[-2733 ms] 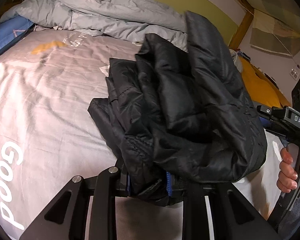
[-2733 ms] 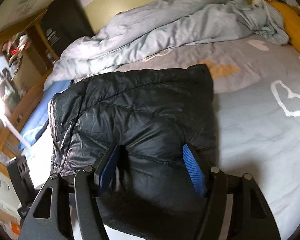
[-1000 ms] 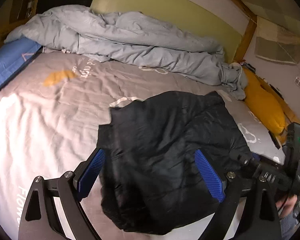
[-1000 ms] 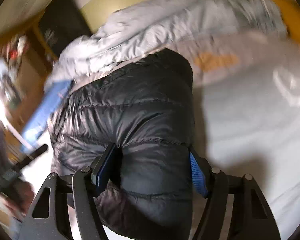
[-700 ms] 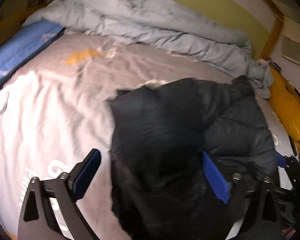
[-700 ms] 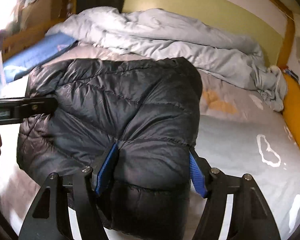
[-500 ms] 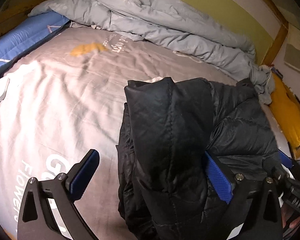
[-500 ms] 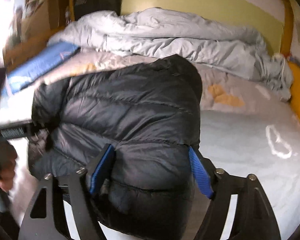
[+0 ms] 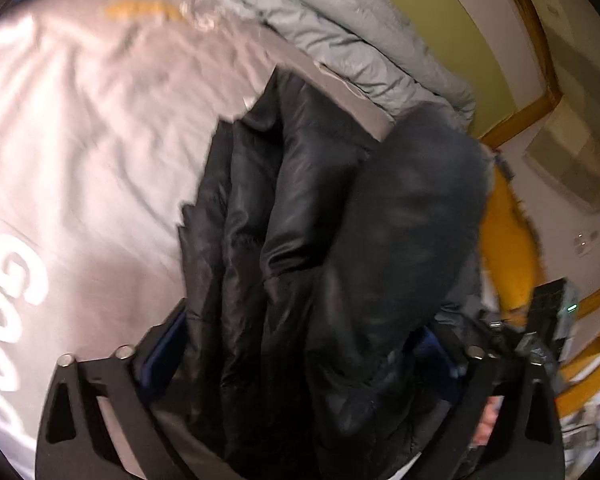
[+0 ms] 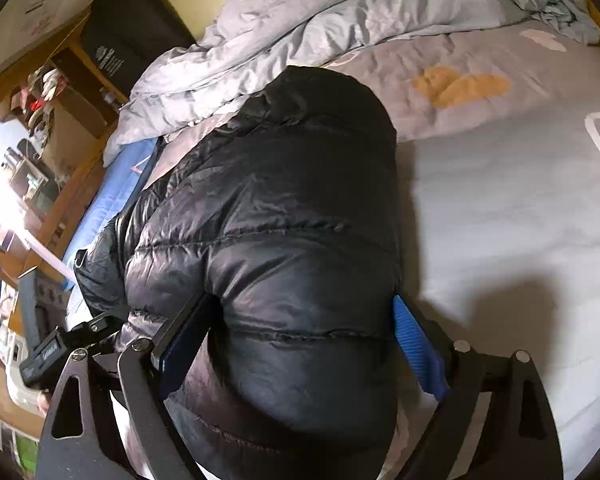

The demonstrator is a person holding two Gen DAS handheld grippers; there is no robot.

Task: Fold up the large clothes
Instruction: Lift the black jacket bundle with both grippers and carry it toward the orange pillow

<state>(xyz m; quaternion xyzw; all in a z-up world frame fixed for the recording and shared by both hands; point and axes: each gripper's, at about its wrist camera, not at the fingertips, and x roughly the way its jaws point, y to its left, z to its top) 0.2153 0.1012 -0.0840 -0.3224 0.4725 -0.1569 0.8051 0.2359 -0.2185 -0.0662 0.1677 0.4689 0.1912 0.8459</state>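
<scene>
One black quilted puffer jacket [image 10: 292,248] lies bunched on my grey printed bedsheet [image 10: 500,216], between both tongs. My left gripper [image 9: 300,356] is closing around its folds, not visibly clamped. My right gripper [image 10: 300,344] is opening, its blue ribbed pads [image 10: 416,348] straddling the bulk.

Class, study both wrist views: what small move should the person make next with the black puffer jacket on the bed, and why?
Probably lower it and draw both grippers back. The folded black puffer jacket bulges between the left gripper, jaws closing, and the right gripper, jaws opening, over the grey bed sheet.
</scene>
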